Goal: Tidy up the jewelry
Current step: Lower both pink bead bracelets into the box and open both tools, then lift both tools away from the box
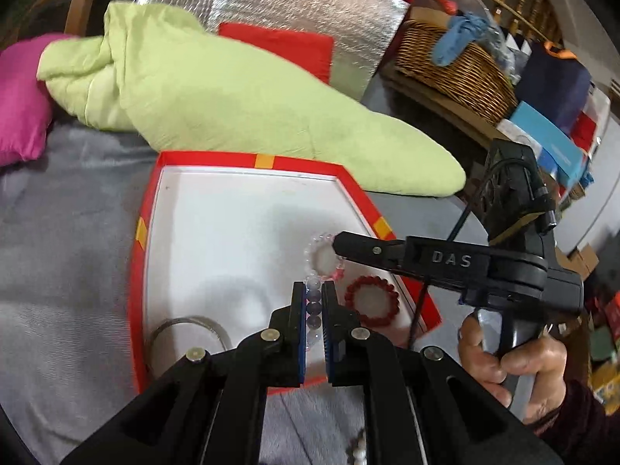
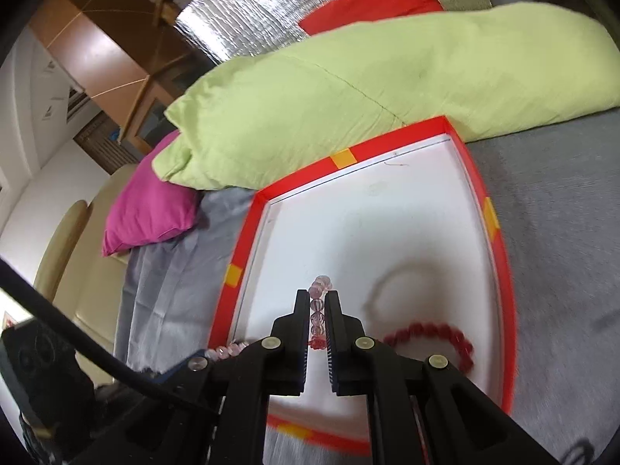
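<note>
Between the fingers of the left gripper sits a string of purple and clear beads, the pads clamped on it; the run of beads lies along the fingers, pointing away from the camera. Just past the left fingertips the string joins a clear pink bead bracelet, a loop lying over the white floor of the box. The right gripper reaches in from the right side and its tip meets that loop. In the right wrist view the right gripper's fingers are closed on pink, faceted, see-through beads, again strung lengthwise along the fingers, with a few beads poking out beyond the tips.

Right of the left fingers lies a dark red bead bracelet, a closed ring flat on the floor. Left of them is a thin silver bangle. All rest in a shallow red box with yellow tape marks. Beyond its far rim lies a green pillow.
</note>
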The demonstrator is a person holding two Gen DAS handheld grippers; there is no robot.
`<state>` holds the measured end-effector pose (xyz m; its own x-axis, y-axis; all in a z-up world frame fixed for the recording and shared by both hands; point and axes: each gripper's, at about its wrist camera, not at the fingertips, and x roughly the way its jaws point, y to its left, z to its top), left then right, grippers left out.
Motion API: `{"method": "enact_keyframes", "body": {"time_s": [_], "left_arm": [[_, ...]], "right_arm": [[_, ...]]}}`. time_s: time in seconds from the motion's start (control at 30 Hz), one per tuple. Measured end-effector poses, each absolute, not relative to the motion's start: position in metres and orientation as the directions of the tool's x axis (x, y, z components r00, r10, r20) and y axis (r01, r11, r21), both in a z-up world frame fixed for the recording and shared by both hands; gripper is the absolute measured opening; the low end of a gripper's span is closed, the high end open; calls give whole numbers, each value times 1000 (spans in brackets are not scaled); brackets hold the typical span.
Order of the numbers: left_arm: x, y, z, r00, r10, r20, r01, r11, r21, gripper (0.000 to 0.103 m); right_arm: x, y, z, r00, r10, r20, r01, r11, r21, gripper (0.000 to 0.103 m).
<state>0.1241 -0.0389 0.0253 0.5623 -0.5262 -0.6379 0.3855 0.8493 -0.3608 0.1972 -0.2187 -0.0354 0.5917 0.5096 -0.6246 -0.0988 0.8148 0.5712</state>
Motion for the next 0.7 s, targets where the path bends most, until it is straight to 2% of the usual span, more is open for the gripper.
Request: {"method": "enact_keyframes", "body": {"time_s": [0.27, 0.3, 0.33, 0.37, 0.4, 0.43, 0.7], "left_arm": [[137, -58, 2, 536, -436, -723, 341, 895, -287, 9], [136, -59, 1, 534, -421, -733, 340, 901, -270, 11], [135, -58, 1, 532, -418, -736, 341, 902, -265, 18], [134, -57, 2, 534, -412, -739, 338, 904, -260, 25], [131, -54, 4, 544, -406, -735, 334, 908, -254, 37], [129, -51, 8, 558, -403, -725, 331, 910, -251, 43], [105, 9, 40, 678, -348, -647, 222, 937, -272, 53]], "right_arm": [[215, -235, -52, 598, 427, -678, -3, 848, 531, 12], [214, -240, -52, 596, 431, -678, 12, 839, 544, 18], [212, -245, -50, 603, 427, -674, 21, 836, 549, 27], [211, -247, -48, 611, 421, -671, 24, 837, 547, 31], [208, -250, -44, 620, 413, -668, 22, 841, 540, 31], [204, -251, -40, 624, 404, -669, 14, 850, 527, 31], [160, -247, -12, 626, 343, -700, -54, 915, 400, 31]]}}
